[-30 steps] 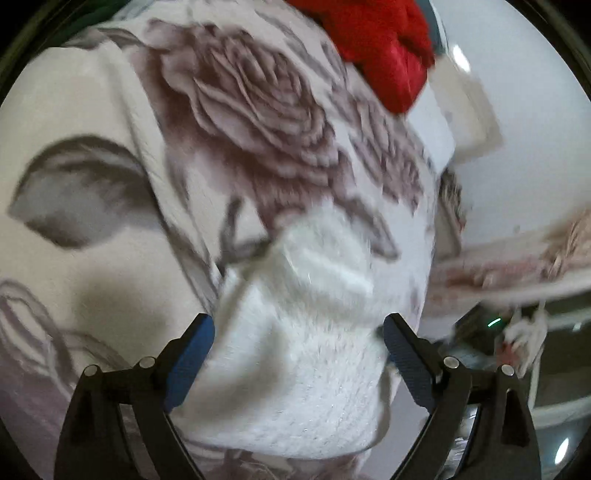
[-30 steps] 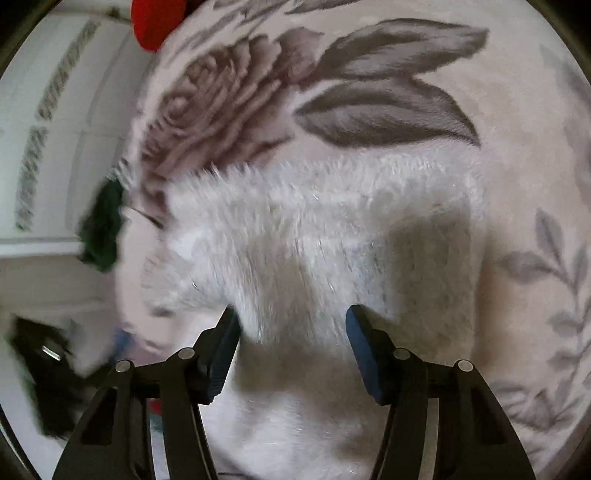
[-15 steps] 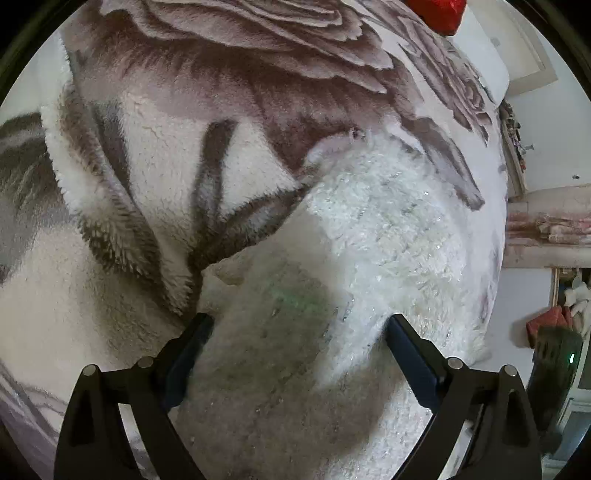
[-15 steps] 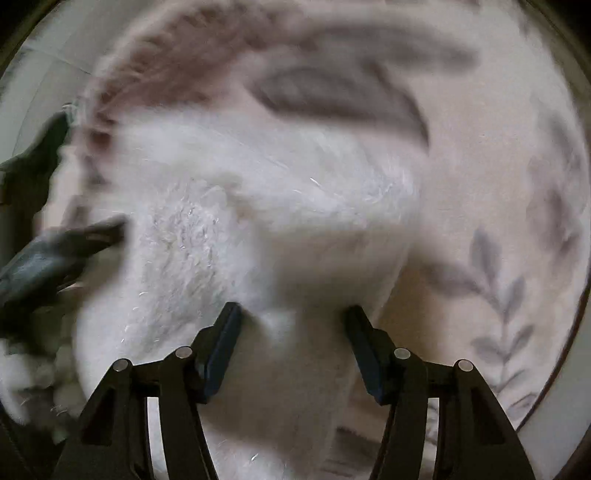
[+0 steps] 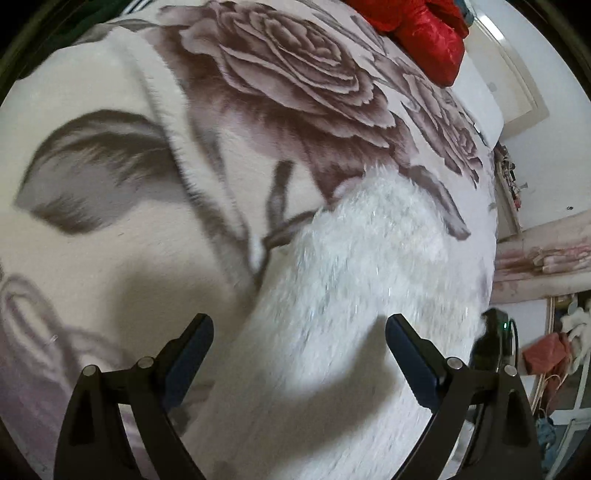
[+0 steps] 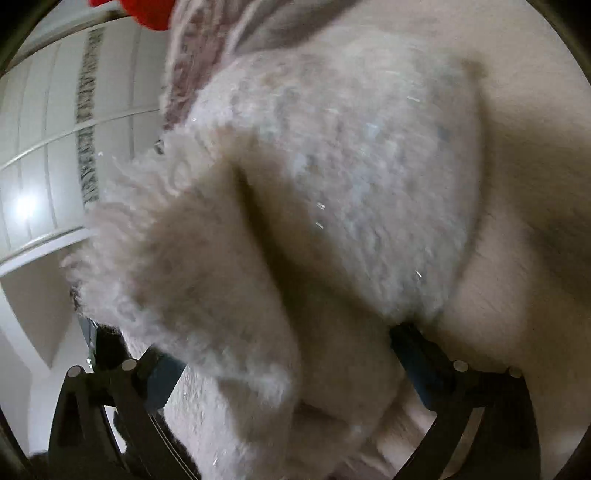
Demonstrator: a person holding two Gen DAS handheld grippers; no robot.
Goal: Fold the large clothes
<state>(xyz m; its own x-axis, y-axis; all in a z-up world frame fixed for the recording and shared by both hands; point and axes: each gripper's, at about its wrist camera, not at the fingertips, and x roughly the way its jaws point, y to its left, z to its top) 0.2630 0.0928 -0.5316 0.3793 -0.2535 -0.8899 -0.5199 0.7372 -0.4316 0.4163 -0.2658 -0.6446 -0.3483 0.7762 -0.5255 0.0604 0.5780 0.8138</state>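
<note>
A white fluffy garment lies bunched on a rose-patterned blanket that covers a bed. My left gripper hovers over the garment's near part with its jaws wide apart and nothing pinched; its blue pads stand clear of the pile. In the right wrist view the same fluffy garment fills the frame, doubled over into a thick fold. My right gripper sits low against it with its jaws opening. The fold lies between them, and the pads no longer squeeze it.
A red puffy item lies at the far end of the bed, also seen as a red patch. White panelled doors stand to the left. Beyond the bed's right edge are a dark device with a green light and floor clutter.
The right jaws have spread from a narrow grip on the fluffy garment to wide apart, and that gripper has sunk close to the fold. The left gripper stayed open above the garment.
</note>
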